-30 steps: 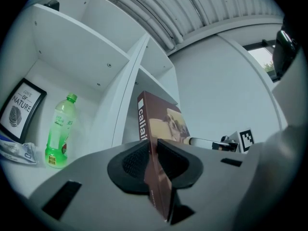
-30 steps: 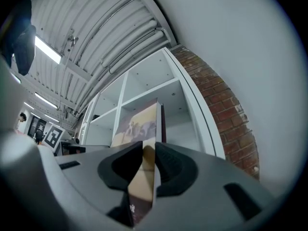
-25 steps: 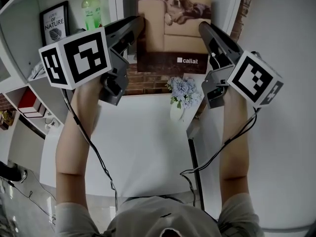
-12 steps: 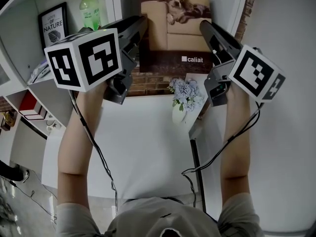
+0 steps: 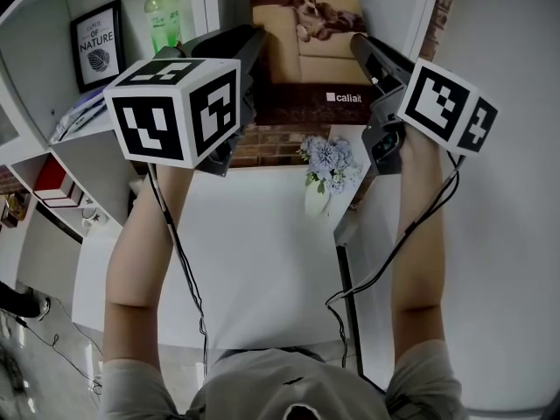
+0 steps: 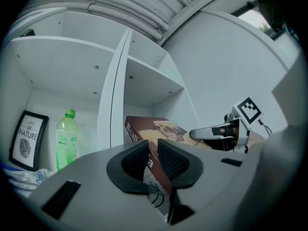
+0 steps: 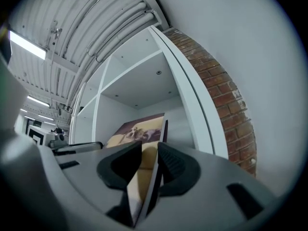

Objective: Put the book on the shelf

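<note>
Left tool is clamped on the spine edge of the book, holding it up on end in the shelf compartment right of the green bottle. Right tool is opening, the book's other edge loose between its pads. My guess: one grip steadies while the shelf takes the weight.
</note>
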A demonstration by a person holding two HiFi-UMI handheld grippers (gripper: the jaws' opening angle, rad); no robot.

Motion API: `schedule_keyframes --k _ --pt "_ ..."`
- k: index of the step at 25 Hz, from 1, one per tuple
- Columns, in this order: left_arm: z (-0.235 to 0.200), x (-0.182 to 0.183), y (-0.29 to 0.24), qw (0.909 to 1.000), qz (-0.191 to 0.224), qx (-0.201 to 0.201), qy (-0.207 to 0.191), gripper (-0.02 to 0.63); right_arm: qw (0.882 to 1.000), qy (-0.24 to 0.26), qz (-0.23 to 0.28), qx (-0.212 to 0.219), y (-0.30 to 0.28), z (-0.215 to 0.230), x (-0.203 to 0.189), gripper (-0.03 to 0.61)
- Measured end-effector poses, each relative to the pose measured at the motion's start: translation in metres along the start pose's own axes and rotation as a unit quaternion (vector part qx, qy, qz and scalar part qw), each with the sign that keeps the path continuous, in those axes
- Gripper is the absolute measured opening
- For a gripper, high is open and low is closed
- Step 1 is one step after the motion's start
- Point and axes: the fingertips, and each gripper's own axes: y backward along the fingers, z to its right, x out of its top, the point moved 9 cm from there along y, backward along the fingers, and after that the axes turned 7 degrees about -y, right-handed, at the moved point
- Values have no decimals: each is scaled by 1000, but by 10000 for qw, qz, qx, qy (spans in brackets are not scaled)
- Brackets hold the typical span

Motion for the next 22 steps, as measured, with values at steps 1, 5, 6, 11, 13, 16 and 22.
schedule_keyframes --k 1,5,6,11,13,16,22 --pt "1 -1 0 9999 5 48 -93 65 10000 3 -14 -32 -1 1 -1 101" --pt "6 -3 -1 9990 -38 224 -394 62 9993 164 183 -290 2 4 1 100" --pt "7 -4 -2 9987 -54 261 -442 40 9989 232 201 -347 2 5 2 100" --pt "8 -9 -5 9982 -150 256 -521 37 9983 428 -27 -403 -9 1 -10 95" --pt "9 -10 -3 9983 -125 256 -511 37 9979 504 13 -412 -8 0 -13 95" --pt "10 -8 1 9985 -42 253 -482 34 9982 505 102 -298 -2 -1 -13 89" --pt "12 -6 3 9986 -2 208 -492 28 9980 597 133 -159 3 -10 -9 58"
